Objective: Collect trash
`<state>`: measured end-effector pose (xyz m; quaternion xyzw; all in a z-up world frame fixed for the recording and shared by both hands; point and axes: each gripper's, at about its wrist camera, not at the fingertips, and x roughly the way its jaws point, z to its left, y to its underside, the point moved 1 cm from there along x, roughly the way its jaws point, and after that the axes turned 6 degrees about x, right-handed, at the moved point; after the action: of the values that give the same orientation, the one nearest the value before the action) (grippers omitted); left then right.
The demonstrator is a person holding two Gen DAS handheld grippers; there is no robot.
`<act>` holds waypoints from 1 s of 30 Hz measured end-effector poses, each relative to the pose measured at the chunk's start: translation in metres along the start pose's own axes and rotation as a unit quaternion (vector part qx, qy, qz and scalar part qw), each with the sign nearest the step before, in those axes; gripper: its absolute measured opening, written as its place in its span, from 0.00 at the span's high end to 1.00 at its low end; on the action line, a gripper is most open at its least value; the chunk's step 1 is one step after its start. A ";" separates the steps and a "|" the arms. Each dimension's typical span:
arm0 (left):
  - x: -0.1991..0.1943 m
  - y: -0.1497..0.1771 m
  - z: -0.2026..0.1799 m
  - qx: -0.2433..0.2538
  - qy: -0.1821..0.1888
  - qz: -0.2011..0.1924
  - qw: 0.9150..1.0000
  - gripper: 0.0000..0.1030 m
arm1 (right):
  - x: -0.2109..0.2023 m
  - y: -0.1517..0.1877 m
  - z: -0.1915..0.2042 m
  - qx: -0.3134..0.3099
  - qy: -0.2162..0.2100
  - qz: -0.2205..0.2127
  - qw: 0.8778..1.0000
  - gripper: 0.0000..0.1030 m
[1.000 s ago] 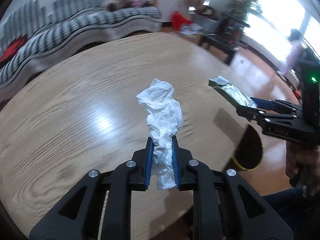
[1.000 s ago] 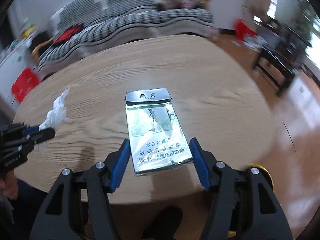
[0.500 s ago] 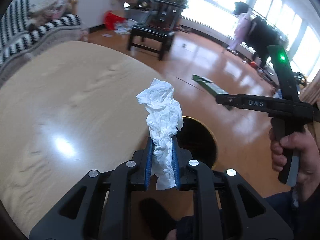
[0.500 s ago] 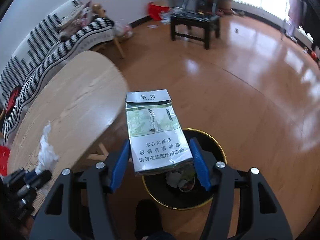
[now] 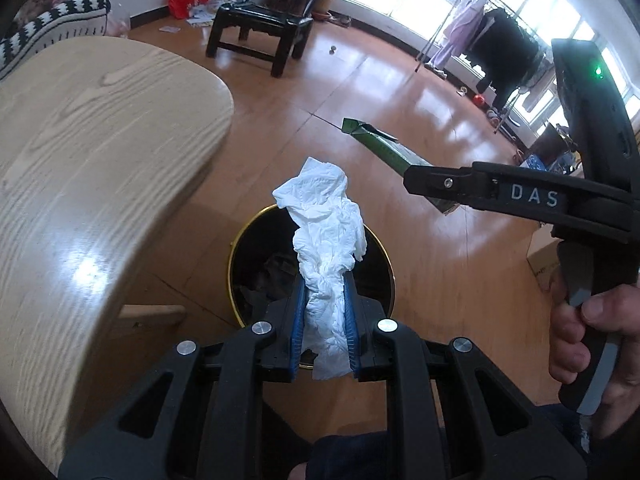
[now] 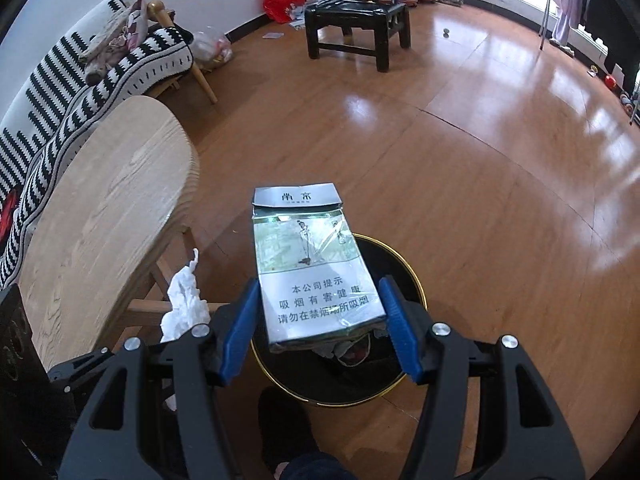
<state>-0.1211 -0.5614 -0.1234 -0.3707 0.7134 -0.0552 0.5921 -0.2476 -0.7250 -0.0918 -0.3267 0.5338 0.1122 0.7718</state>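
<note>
A crumpled white tissue stands up from my left gripper, which is shut on its lower part. Right below it on the floor is a black bin with a gold rim, some rubbish inside. My right gripper is shut on an opened silver-green cigarette pack, blue pads on its two long sides, above the same bin. In the left wrist view that pack sticks out edge-on from the right gripper, to the right of the tissue. The tissue shows at the right wrist view's lower left.
The light wooden table ends just left of the bin, its edge close to both grippers. A black chair and a striped sofa stand farther back. A hand holds the right gripper's handle. A cardboard box sits at right.
Both grippers have swung off the tabletop to the right and downward, and now hang over the bin on the floor. The tissue and the pack stay gripped as before.
</note>
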 end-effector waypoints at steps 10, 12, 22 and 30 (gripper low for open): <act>0.011 -0.008 0.001 0.013 0.001 0.015 1.000 0.65 | 0.002 -0.001 -0.001 0.014 0.000 0.002 1.000 0.37; 0.015 -0.011 0.000 0.014 -0.012 0.016 1.000 0.24 | 0.002 -0.002 -0.003 0.018 0.002 -0.001 1.000 0.26; -0.005 -0.009 0.002 0.022 -0.023 0.000 0.999 0.23 | -0.011 -0.007 0.010 0.009 0.009 -0.023 1.000 0.17; -0.081 -0.003 0.020 0.015 -0.069 -0.044 0.997 0.08 | -0.033 -0.014 0.073 -0.040 -0.008 -0.063 0.997 0.07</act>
<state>-0.1000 -0.5085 -0.0627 -0.3954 0.6532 -0.0666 0.6423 -0.1985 -0.6842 -0.0412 -0.3896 0.5007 0.0874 0.7680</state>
